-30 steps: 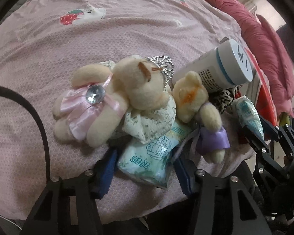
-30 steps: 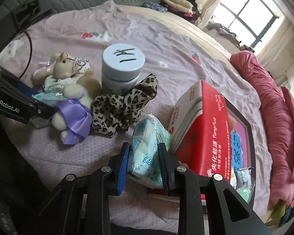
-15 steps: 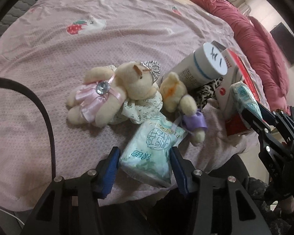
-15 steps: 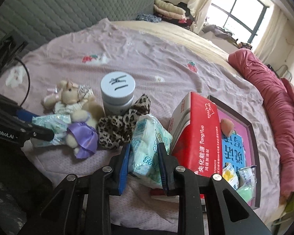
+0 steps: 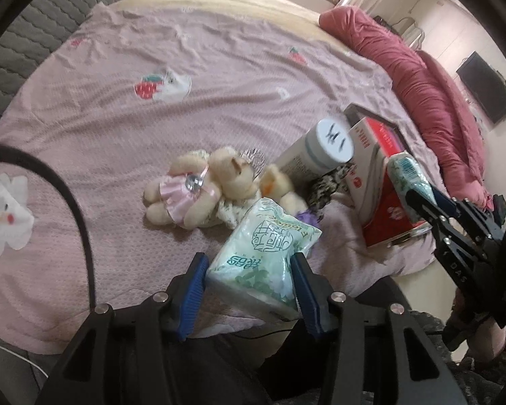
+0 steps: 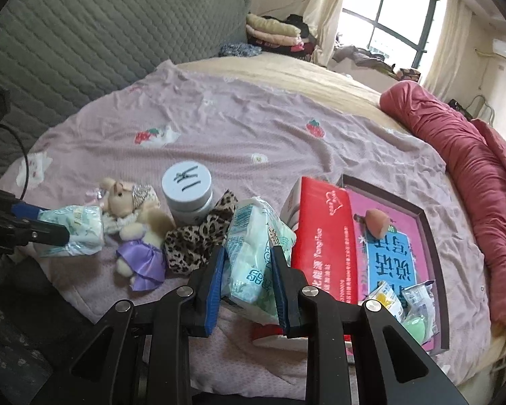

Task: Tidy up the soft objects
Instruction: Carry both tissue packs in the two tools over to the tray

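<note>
My left gripper [image 5: 248, 266] is shut on a pale green tissue pack [image 5: 264, 244] and holds it above the bed's near edge; this pack also shows in the right wrist view [image 6: 76, 233]. My right gripper [image 6: 248, 263] is shut on a second tissue pack [image 6: 256, 246], lifted beside the red box; it shows in the left wrist view too [image 5: 406, 182]. On the pink sheet lie a bear in a pink dress [image 5: 178, 195], a bear with a tiara [image 6: 124, 199] and a small bear in a purple skirt [image 6: 141, 246]. A leopard-print cloth [image 6: 199, 236] lies beside them.
A white jar with a marked lid [image 6: 187, 195] stands behind the cloth. A red tissue box [image 6: 324, 236] leans on a dark tray [image 6: 431, 263] holding small items. A red quilt [image 6: 472, 175] runs along the bed's right side. A grey headboard [image 6: 84, 44] is at the far left.
Both grippers have lifted and pulled back from the bed with their tissue packs. The left pack has come up off the bears. The toys, jar and box have not moved.
</note>
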{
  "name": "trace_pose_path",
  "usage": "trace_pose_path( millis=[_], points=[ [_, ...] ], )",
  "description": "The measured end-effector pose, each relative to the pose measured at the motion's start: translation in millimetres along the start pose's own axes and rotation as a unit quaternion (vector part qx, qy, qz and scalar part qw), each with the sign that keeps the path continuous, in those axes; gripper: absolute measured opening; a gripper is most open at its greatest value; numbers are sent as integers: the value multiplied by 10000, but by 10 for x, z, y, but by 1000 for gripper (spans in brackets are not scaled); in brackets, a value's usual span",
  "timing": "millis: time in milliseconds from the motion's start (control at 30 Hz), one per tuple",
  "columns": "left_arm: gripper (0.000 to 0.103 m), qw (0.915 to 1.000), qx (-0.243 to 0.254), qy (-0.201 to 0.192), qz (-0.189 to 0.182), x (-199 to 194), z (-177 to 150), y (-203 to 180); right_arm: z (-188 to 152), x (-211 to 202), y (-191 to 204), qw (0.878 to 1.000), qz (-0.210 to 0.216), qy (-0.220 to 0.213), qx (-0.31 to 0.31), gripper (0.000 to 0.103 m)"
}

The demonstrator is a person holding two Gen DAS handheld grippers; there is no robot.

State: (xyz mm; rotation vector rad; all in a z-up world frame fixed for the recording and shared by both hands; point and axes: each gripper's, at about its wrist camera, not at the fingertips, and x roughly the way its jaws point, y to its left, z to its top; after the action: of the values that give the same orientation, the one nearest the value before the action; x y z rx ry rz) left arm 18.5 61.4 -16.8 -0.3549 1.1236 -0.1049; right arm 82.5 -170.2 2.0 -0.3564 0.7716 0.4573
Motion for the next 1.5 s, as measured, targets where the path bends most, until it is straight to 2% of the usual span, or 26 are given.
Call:
trace_pose_path(
  millis=[267,667,1167,1500],
  points=[
    [50,9982,345,-480,-101,-404,182,-383,141,-296,-192,9990,-21,-361,262,27],
    [50,9920,954,-728,-381,-591,396,-1173,147,-787,-668,9929,-224,-836,813,27],
    [50,9780,1794,-877,-602,-505,695,-2397,-71,-1329,-1569,9781,-822,-1171,1514,27],
    [50,9728,2057,-882,-591,-335,814,-2877,-185,-1471,-1900,9712,-1036,-1250,1745,27]
  ],
)
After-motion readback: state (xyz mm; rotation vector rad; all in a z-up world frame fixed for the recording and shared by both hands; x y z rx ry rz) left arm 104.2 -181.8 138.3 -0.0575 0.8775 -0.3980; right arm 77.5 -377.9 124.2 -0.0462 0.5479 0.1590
